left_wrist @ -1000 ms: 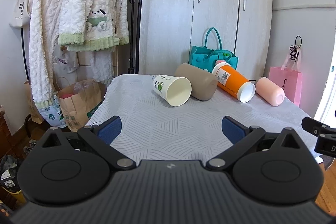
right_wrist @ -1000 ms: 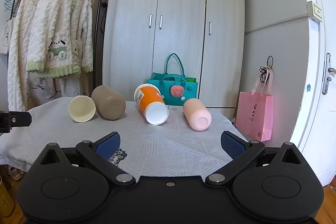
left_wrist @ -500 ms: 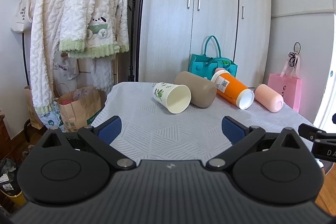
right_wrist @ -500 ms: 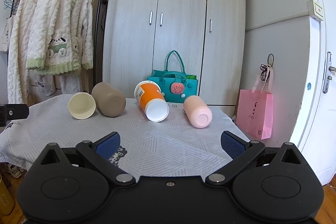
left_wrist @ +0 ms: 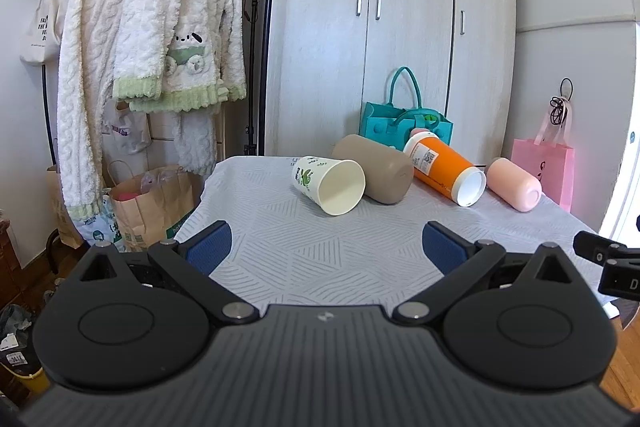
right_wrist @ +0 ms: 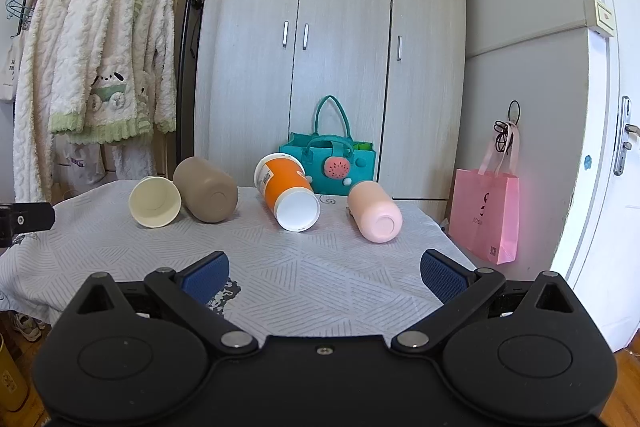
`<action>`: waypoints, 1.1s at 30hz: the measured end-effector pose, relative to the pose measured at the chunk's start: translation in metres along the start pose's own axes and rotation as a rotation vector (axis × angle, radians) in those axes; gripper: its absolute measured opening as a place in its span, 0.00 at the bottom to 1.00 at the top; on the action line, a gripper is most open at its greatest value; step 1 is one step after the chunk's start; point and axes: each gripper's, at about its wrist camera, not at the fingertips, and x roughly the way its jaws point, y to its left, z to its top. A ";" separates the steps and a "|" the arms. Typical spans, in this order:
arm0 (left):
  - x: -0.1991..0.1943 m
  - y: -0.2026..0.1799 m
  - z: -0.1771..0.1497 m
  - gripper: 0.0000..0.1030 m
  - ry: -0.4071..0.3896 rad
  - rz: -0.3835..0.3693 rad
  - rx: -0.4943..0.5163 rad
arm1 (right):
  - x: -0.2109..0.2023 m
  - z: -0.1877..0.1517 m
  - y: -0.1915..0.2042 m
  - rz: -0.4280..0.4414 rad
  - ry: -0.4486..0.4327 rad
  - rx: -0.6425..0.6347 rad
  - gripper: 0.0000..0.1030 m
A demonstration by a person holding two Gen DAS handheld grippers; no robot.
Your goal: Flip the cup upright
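Several cups lie on their sides in a row on the grey patterned tablecloth (left_wrist: 320, 251). From the left: a white paper cup with a green print (left_wrist: 330, 184) (right_wrist: 155, 201), a brown cup (left_wrist: 376, 169) (right_wrist: 206, 189), an orange cup with a white rim (left_wrist: 446, 167) (right_wrist: 287, 191), and a pink cup (left_wrist: 514, 183) (right_wrist: 374, 211). My left gripper (left_wrist: 326, 247) is open and empty, short of the paper cup. My right gripper (right_wrist: 324, 271) is open and empty, short of the orange cup.
A teal felt bag (right_wrist: 328, 163) stands behind the cups, before a wardrobe (right_wrist: 332, 47). A pink paper bag (right_wrist: 486, 219) hangs right of the table. A clothes rack with white fleece garments (left_wrist: 152, 39) and a brown paper bag (left_wrist: 152, 203) stand left of it.
Both grippers have tilted up and shifted slightly, so the cups sit lower in both views. No cup has moved. Both grippers stay open.
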 end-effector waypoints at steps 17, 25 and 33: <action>0.001 0.001 -0.001 1.00 0.016 -0.003 0.001 | -0.001 0.001 0.002 0.001 0.008 -0.007 1.00; 0.003 0.003 -0.003 1.00 0.031 -0.010 -0.002 | 0.001 0.001 0.003 0.001 0.018 -0.008 1.00; 0.008 0.006 0.007 1.00 0.063 -0.016 -0.002 | 0.005 0.005 0.001 -0.002 0.019 -0.002 1.00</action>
